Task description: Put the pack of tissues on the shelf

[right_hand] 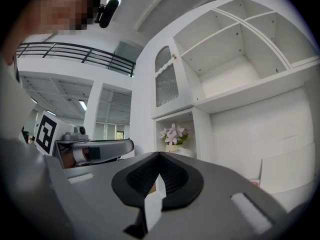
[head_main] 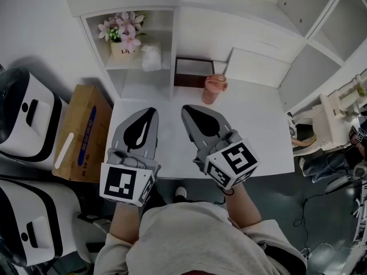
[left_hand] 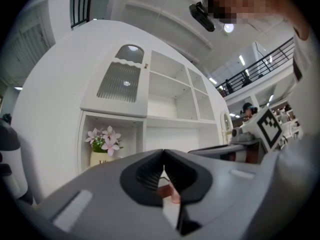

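Observation:
The pack of tissues [head_main: 151, 57], white and crumpled, lies in the low shelf compartment [head_main: 133, 67] beside a pot of pink flowers [head_main: 123, 34]. In the right gripper view the tissues [right_hand: 186, 153] peek out next to the flowers. Both grippers hover side by side over the white table [head_main: 258, 130], well short of the shelf. My left gripper [head_main: 150, 112] [left_hand: 163, 153] is shut with nothing in it. My right gripper [head_main: 188, 110] [right_hand: 160, 155] is also shut and holds nothing.
A pink cup [head_main: 214, 89] stands at the table's back, next to a dark brown box [head_main: 193, 71] and a leaning white board [head_main: 256, 67]. A cardboard box [head_main: 83, 132] and white machines [head_main: 26, 119] sit left of the table. White open shelves [right_hand: 235, 59] rise above.

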Available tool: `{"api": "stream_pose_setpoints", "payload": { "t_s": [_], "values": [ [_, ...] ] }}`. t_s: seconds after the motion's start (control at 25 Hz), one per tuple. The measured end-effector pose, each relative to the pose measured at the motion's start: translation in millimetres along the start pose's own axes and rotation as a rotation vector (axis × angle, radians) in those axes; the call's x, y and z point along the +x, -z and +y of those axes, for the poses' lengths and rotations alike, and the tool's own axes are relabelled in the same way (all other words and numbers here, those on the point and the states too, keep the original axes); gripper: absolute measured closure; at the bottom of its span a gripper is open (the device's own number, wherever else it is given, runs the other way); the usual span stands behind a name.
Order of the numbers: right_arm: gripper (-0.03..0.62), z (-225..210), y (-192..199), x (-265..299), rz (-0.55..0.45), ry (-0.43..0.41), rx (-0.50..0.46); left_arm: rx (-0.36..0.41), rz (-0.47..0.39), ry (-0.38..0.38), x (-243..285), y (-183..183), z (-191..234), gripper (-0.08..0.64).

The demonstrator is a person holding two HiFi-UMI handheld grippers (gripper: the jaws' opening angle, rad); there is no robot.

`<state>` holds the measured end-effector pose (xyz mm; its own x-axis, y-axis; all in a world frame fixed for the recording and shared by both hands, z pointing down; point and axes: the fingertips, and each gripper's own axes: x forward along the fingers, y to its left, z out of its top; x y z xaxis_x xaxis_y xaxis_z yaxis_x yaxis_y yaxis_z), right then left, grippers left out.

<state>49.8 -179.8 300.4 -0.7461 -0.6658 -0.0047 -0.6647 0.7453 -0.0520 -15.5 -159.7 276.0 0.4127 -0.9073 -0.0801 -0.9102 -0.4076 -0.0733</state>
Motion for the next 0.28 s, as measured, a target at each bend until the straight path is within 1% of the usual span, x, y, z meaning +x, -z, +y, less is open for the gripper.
{"api": "stream_pose_setpoints", "payload": {
  "t_s": [0.28],
  "values": [
    [0.591,-0.2,-1.3,-1.4,-0.005,-0.011,0.001,0.007,0.001,-0.007,1.0,0.0,-2.2,0.56]
  ]
}}
